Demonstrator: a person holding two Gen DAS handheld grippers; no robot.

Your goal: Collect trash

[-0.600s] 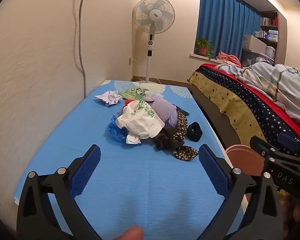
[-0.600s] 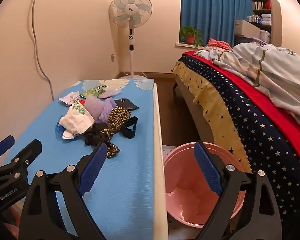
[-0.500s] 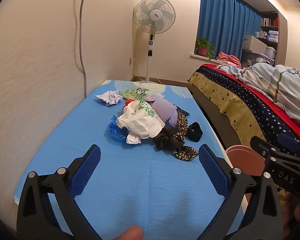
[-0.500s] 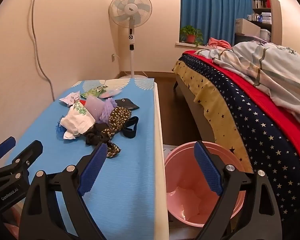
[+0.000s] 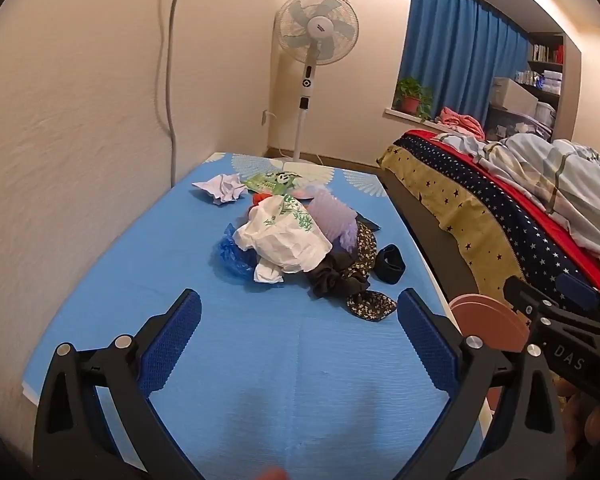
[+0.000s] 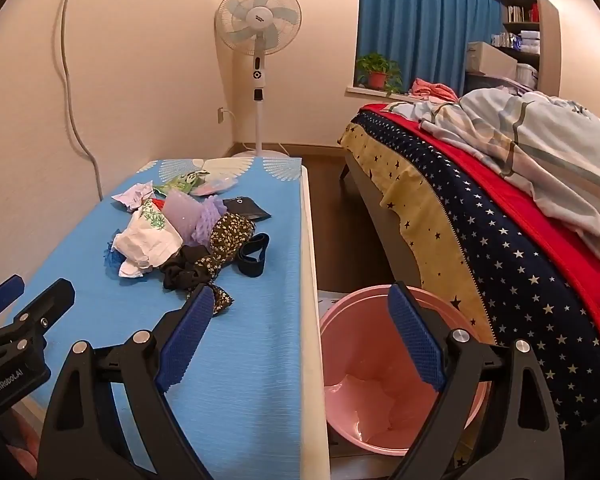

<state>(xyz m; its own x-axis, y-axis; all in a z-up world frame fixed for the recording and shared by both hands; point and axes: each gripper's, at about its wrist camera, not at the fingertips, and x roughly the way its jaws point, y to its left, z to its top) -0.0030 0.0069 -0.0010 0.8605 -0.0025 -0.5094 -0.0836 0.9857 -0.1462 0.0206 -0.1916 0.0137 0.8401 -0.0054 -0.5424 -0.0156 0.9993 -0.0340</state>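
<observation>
**Both hand-held grippers wide open and empty, trash pile ahead on bench**

Left hand-held gripper released, blue pads spread wide, nothing between them, touching nothing; it hangs over the near bare part of the blue-covered bench. Right hand-held gripper also fully spread and empty, left finger over the bench edge, right finger over the pink bin.

Trash pile sits mid-bench, well ahead of both grippers:
- white plastic bag with green print on top, centre of heap
- blue plastic bag tucked under its left side
- crumpled white paper apart, further back left
- green snack wrapper behind the heap
- purple mesh item right of the white bag, touching it
- black and floral cloth at the near right of the heap
- black band just beside the cloth, near the bench's right edge
- dark flat packet at the back right of the heap

Pink bin stands on the floor between bench and bed, just beside the bench edge; some pale crumpled stuff lies at its bottom, can't tell what

Standing fan by the far wall
</observation>
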